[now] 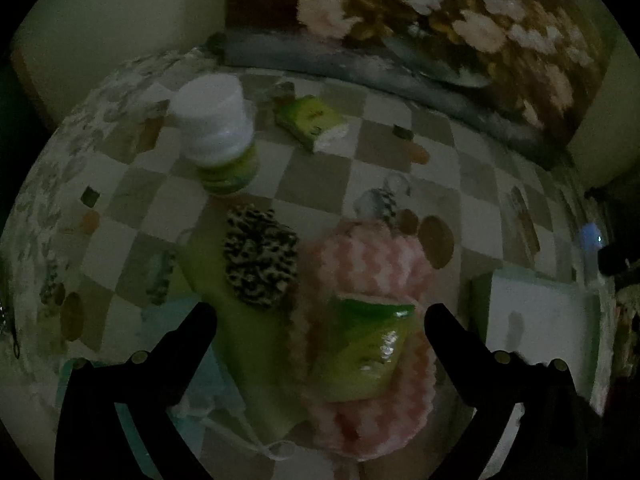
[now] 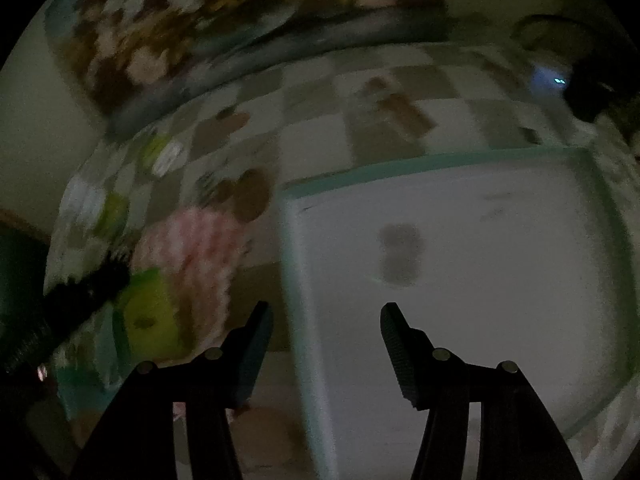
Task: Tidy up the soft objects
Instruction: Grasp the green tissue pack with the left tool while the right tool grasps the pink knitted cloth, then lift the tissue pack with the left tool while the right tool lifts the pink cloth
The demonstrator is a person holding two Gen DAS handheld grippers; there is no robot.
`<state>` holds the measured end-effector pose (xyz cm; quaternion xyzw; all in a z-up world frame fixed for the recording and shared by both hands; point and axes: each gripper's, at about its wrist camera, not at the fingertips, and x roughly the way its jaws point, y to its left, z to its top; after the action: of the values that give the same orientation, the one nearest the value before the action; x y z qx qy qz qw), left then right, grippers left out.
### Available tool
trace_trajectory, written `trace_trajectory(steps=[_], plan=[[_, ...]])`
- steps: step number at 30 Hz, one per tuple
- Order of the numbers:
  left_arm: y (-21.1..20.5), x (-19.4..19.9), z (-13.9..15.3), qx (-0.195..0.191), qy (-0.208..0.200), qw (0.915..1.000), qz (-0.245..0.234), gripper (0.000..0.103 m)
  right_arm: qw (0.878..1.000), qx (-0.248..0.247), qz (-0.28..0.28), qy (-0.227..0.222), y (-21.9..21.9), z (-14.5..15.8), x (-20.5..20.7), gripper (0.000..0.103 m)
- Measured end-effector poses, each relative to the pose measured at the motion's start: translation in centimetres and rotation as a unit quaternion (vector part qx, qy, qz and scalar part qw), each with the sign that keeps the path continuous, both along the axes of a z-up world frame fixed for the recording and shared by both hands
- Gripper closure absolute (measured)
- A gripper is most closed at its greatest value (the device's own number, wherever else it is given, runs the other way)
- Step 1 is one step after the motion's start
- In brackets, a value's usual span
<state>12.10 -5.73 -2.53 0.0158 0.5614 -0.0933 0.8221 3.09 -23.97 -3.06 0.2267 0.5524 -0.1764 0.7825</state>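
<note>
Dim checkered counter (image 1: 312, 168): left gripper (image 1: 320, 320) jaws apart over green packet (image 1: 366, 352) on pink cloth (image 1: 360, 264), right gripper (image 2: 326, 320) jaws apart, empty over white tray (image 2: 480, 240); a grab may snag the cloth too.

One jar (image 1: 216, 128), two green packets (image 1: 310, 122), two scrubbers (image 1: 260, 256), one tray (image 2: 460, 260).

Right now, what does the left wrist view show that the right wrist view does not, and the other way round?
Only the left wrist view shows clearly the black-and-cream speckled scrunchie lying on a flat green sheet, and the open left gripper above a glossy green packet.

Only the right wrist view shows the open, empty right gripper over the near edge of the white, teal-rimmed tray.

Both show the pink-and-white zigzag fluffy cloth, the tray, the white-capped jar and the checkered tablecloth.
</note>
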Motion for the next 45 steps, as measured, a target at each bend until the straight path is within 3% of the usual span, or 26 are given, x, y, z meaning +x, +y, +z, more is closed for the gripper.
trace_trajectory(steps=[7,11,14,17,30,37,45], plan=[[-2.6,-0.8,-1.1,0.056,0.0,0.9979,-0.034,0.001,1.0,-0.017,-0.012,-0.01,-1.4,1.1,-0.4,0.043],[-2.9,-0.9,-1.8,0.069,0.009,0.997,-0.036,0.023,1.0,-0.02,-0.006,-0.012,-1.2,1.4,-0.4,0.043],[-3.1,-1.1,-2.2,0.065,0.015,0.9969,-0.041,0.031,1.0,-0.024,-0.002,-0.014,-1.0,1.6,-0.2,0.043],[-3.3,-1.3,-2.3,0.063,0.019,0.9967,-0.048,0.053,1.0,-0.025,0.001,-0.013,-0.8,1.6,-0.1,0.043],[-1.7,-0.8,-0.2,0.012,0.017,0.9995,-0.022,0.054,0.999,-0.018,0.022,-0.023,0.3,1.3,0.3,0.043],[2.5,0.4,1.0,-0.01,0.017,0.9988,0.045,0.054,0.996,0.008,0.074,-0.044,3.0,1.4,1.2,0.043],[7.0,1.3,1.9,-0.028,0.017,0.9934,0.109,0.054,0.984,0.053,0.158,-0.062,7.7,1.0,2.6,0.043]])
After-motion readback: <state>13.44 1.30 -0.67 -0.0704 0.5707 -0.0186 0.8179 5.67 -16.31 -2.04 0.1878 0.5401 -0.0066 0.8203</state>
